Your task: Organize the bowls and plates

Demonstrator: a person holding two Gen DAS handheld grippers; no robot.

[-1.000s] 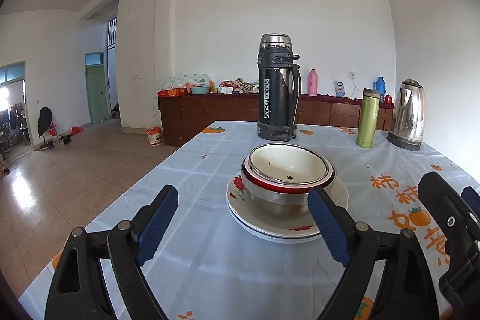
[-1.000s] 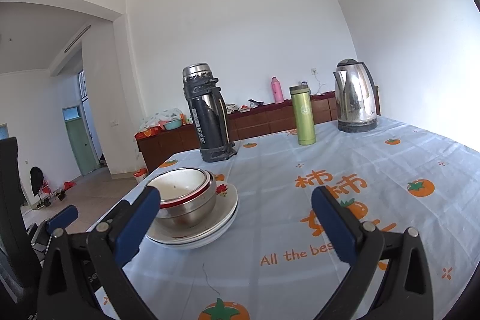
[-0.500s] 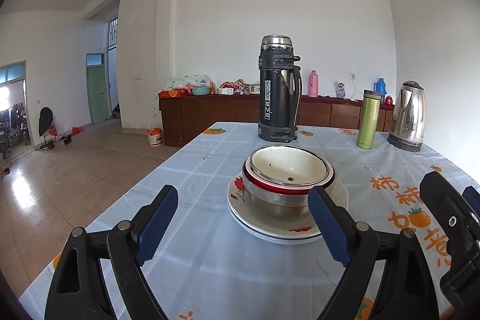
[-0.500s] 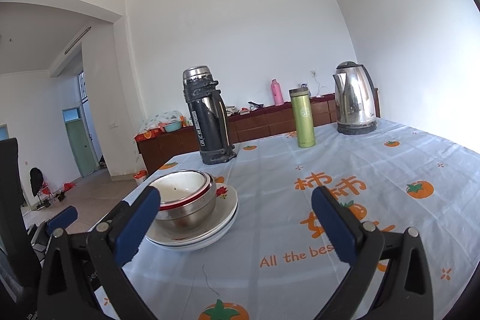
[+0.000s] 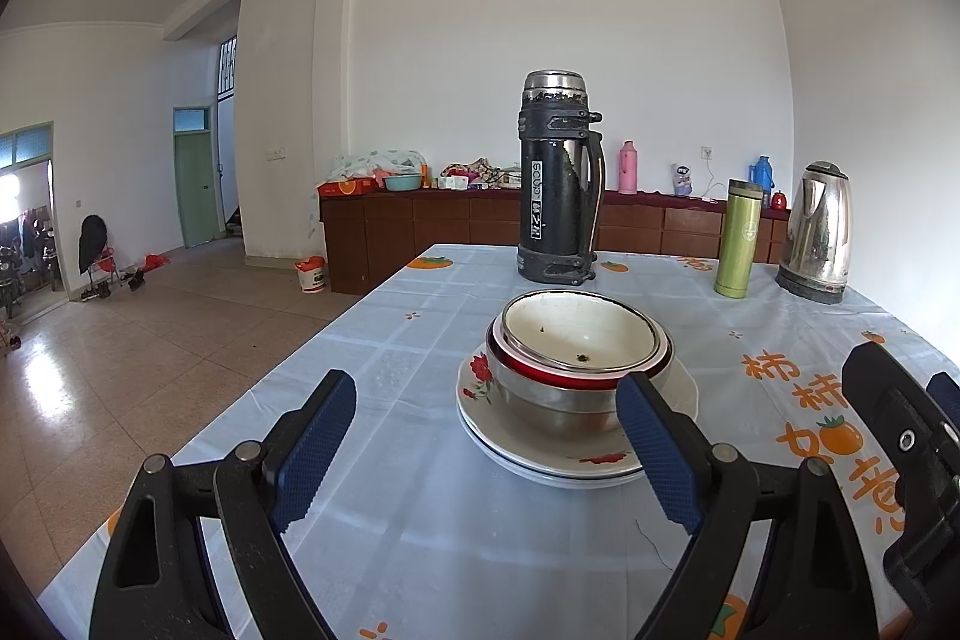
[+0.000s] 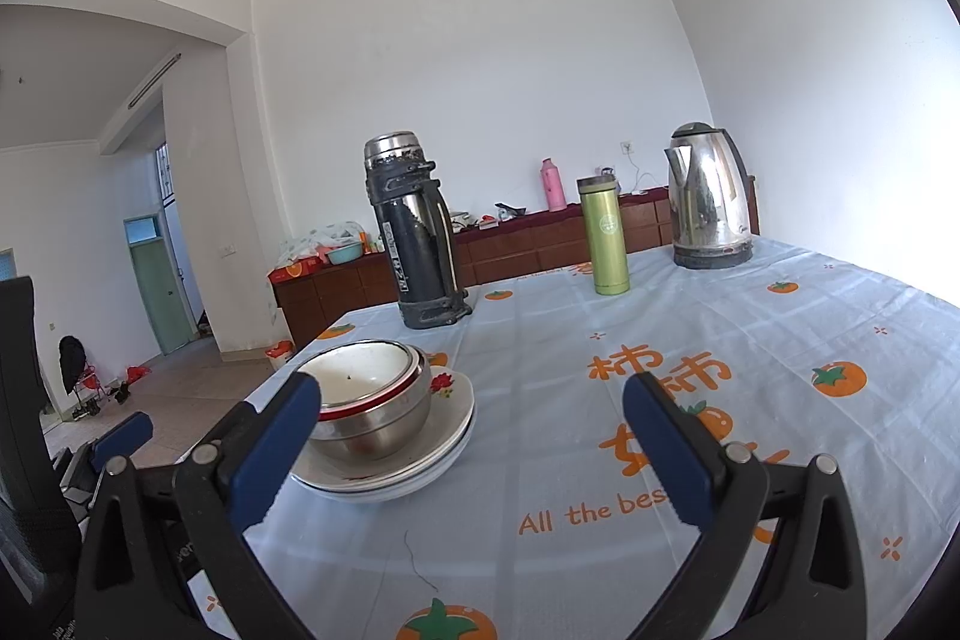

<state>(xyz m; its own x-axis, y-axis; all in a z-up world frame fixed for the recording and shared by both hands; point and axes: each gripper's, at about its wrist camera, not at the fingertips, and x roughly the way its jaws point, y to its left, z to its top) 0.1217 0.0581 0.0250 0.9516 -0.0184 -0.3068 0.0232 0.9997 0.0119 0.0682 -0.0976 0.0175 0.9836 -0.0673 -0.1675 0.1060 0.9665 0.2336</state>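
Nested steel bowls (image 5: 579, 346), the top one white inside with a red band, sit on stacked white plates (image 5: 678, 394) with red flowers on the tablecloth. They also show in the right wrist view, the bowls (image 6: 369, 388) on the plates (image 6: 447, 418). My left gripper (image 5: 486, 451) is open and empty, just short of the stack. My right gripper (image 6: 471, 451) is open and empty, to the right of the stack; its left finger overlaps the bowls in view.
A tall black thermos (image 5: 558, 178) stands behind the stack. A green flask (image 5: 739, 238) and a steel kettle (image 5: 819, 232) stand at the far right. The table's left edge (image 5: 288, 358) drops to tiled floor. The right gripper's body (image 5: 900, 460) is close at right.
Almost nothing has changed; both grippers stay open and nearly still, with a very slight drift of the views.
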